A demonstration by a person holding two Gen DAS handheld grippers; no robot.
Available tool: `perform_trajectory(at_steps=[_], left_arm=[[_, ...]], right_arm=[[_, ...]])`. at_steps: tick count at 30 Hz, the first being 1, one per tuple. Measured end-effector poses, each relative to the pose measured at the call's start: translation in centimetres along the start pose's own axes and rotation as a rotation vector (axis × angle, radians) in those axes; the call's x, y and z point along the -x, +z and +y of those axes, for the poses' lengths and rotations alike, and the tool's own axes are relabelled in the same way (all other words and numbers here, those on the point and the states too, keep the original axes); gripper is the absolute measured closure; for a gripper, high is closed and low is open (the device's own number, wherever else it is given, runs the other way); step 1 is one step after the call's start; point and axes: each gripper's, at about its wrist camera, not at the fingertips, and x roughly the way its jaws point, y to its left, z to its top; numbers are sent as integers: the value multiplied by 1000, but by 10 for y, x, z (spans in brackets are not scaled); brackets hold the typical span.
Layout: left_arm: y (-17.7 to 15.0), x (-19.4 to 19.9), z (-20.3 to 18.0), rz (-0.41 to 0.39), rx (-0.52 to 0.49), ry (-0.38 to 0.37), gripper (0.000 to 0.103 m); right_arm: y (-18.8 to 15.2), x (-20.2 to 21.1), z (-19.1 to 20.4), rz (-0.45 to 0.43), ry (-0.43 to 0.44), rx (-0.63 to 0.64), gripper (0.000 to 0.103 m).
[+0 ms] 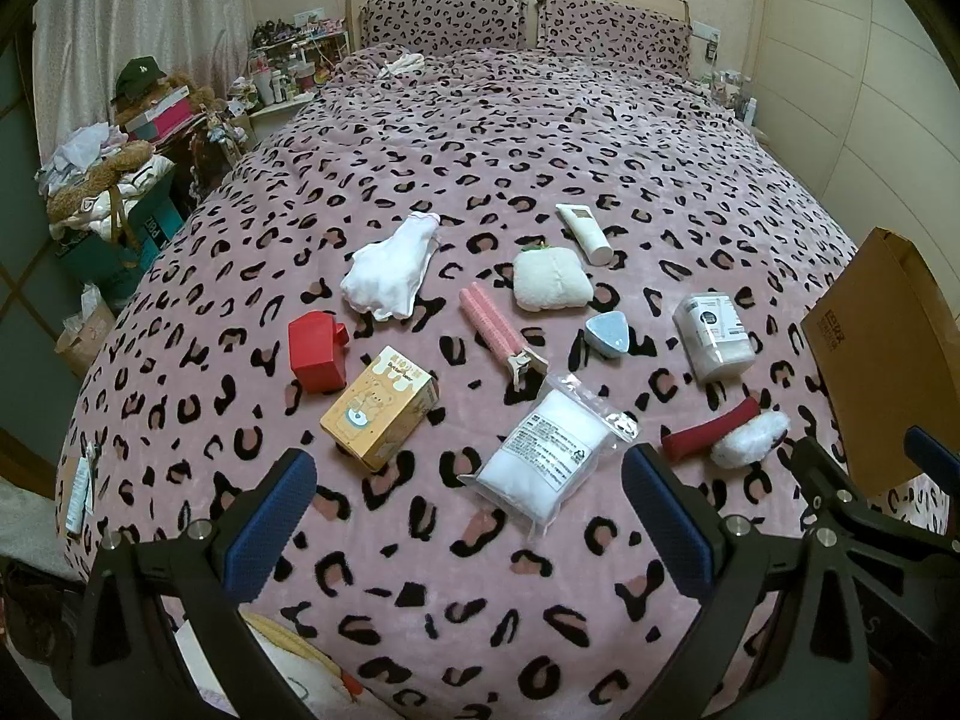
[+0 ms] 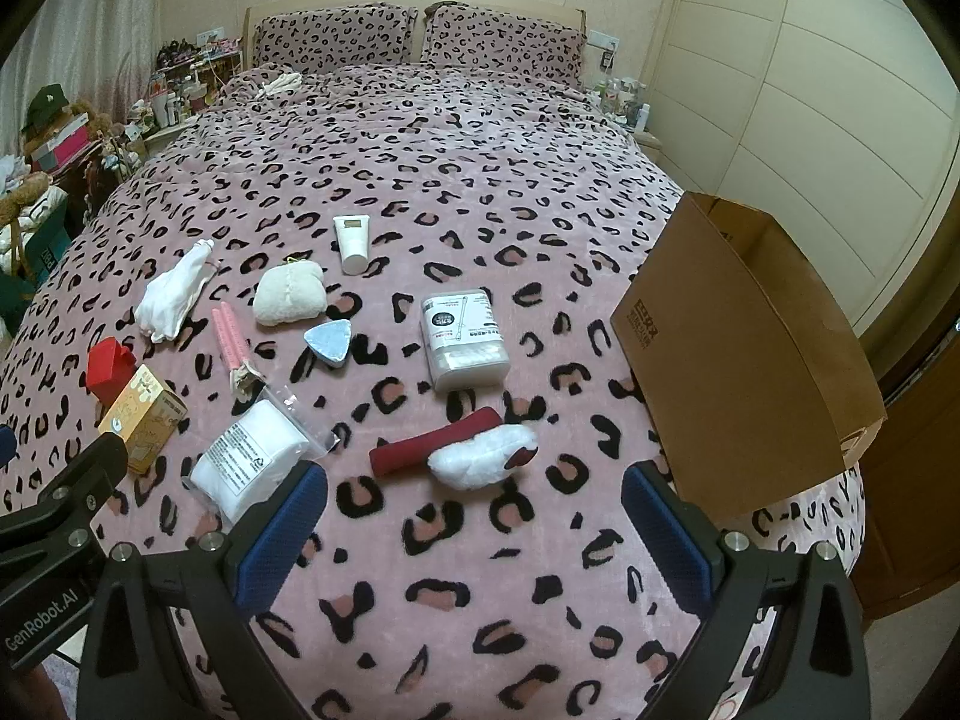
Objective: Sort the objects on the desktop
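Cardboard box (image 2: pixel 738 354) upright at bed (image 2: pixel 480 192) edge, interior apparently bare; left tongs (image 1: pixel 468 516), right tongs (image 2: pixel 474 525) released.

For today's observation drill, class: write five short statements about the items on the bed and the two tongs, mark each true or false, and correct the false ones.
1. Both the left tongs and the right tongs are open and hold nothing. True.
2. The cardboard box stands at the bed's right edge. True.
3. The white tube lies inside the cardboard box. False: it lies on the bedspread, farther toward the pillows than the other items.
4. The red box sits beside the bear-print carton. True.
5. The pink roller rests on top of the plastic bag. False: it lies on the bedspread just beyond the bag.
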Motion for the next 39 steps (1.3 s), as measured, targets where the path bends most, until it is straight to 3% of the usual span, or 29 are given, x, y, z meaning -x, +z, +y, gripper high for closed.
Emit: perform_trajectory(at_steps=[39], left_arm=[[-1, 1, 3, 0, 2, 1, 0]], right_arm=[[0, 1, 2, 6, 12, -6, 2]])
